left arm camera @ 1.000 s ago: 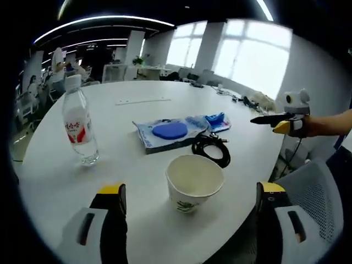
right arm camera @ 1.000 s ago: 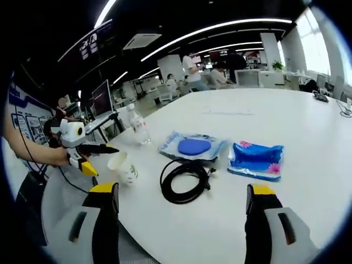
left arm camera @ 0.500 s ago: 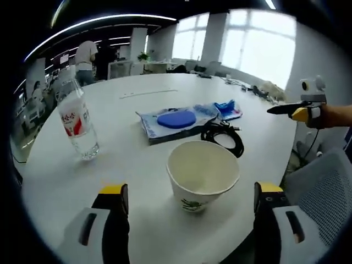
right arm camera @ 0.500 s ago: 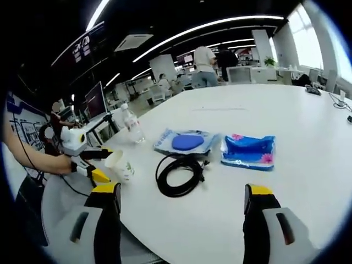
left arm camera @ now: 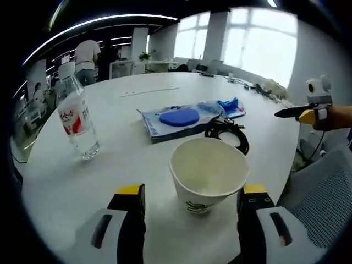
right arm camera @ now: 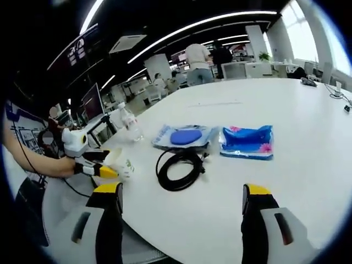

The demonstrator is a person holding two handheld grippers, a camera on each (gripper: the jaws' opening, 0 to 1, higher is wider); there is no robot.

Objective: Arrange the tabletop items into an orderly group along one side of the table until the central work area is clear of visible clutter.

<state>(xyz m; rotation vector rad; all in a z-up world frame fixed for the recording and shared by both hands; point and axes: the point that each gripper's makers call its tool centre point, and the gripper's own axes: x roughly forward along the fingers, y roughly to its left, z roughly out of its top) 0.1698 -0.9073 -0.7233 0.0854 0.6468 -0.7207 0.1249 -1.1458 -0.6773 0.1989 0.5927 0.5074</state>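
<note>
A white paper cup (left arm camera: 207,175) with a green print stands near the table's front edge. My left gripper (left arm camera: 192,190) is open, one jaw on each side of the cup, with gaps showing. From the right gripper view the same cup (right arm camera: 122,164) sits in the left gripper (right arm camera: 107,164). A water bottle (left arm camera: 76,118) stands to the left. A pouch with a blue disc (left arm camera: 178,119), a black cable coil (left arm camera: 229,133) and a blue tissue pack (left arm camera: 229,106) lie mid-table. My right gripper (right arm camera: 181,192) is open over bare table, short of the cable coil (right arm camera: 179,165).
The round white table (left arm camera: 121,93) has bare room behind the items. A grey chair (left arm camera: 324,198) stands at the right edge. The right gripper (left arm camera: 285,113) hovers off the table's right side. People and desks are in the background.
My left gripper has moved in on the cup and its jaws have narrowed around it. The right gripper has drifted slightly, still open.
</note>
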